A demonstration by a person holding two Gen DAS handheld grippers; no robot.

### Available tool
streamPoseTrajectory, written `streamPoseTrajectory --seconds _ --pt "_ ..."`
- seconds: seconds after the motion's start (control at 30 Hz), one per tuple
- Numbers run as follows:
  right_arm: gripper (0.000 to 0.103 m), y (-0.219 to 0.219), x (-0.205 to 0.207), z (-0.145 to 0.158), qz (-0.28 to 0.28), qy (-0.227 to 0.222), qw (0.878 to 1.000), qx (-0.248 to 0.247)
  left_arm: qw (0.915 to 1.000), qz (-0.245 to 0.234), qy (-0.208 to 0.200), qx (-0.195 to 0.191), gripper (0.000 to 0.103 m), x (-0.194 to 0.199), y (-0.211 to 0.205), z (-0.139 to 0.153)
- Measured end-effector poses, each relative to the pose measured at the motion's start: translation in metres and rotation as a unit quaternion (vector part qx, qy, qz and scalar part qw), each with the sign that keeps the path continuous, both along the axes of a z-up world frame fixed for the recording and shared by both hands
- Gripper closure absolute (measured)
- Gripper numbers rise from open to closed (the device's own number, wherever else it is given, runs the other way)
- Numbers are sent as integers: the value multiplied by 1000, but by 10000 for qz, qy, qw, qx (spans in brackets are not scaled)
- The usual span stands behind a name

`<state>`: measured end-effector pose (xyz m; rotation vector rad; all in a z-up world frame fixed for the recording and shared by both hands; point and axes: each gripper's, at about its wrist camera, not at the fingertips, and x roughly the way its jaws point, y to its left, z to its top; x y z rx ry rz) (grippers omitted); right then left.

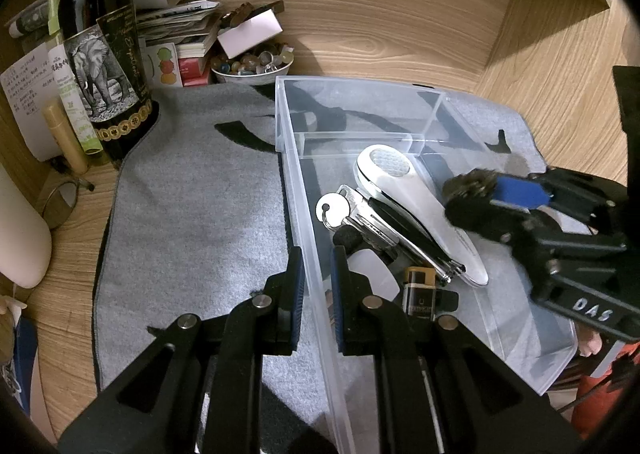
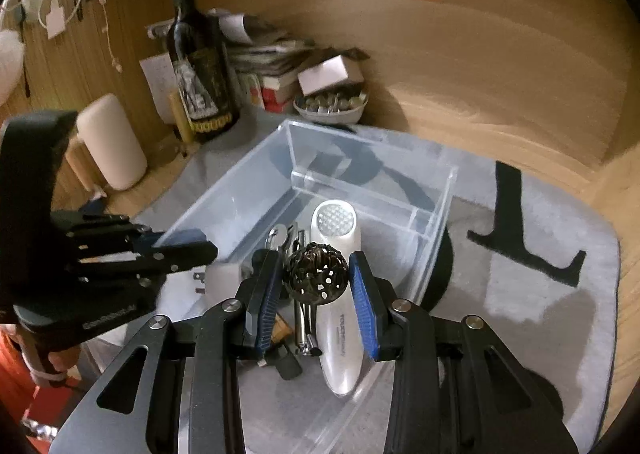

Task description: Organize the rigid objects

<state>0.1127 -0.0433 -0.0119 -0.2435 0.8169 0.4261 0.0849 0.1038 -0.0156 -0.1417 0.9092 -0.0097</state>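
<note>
Right tool (image 2: 316, 282) grasping perforated metal ball (image 2: 315, 272) over clear bin (image 1: 520, 354); left tool (image 1: 317, 294) clamps its 9 o'clock wall (image 1: 308, 214): lower before releasing, clear of white device (image 2: 336, 294).

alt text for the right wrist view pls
The right gripper holds a dark perforated metal ball between its blue-padded fingers above a clear plastic bin containing a white handheld device and keys; the left gripper clamps the bin's wall.

Left gripper (image 1: 316, 290) fingers pinched nearly shut; right gripper (image 2: 316, 286) apparently gripping.
</note>
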Motion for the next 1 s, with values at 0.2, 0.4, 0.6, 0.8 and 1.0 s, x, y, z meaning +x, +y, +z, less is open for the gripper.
streamPoseTrajectory --seconds 0.2,0.4,0.6,0.8,1.0 --pt "71 5 4 -10 28 187 9997 -166 10000 6 12 -38 92 1 0 0" --pt "60 3 1 -5 19 165 9998 -71 10000 -16 25 -46 92 1 2 3" --pt "55 0 -8 3 11 25 10000 29 9999 46 -83 46 88 -4 4 14" --pt "46 -8 -26 20 76 -309 9993 211 9992 234 -287 121 69 -16 7 32" --pt "29 -21 -46 37 52 -645 9967 482 9970 177 -729 210 50 -37 -9 50"
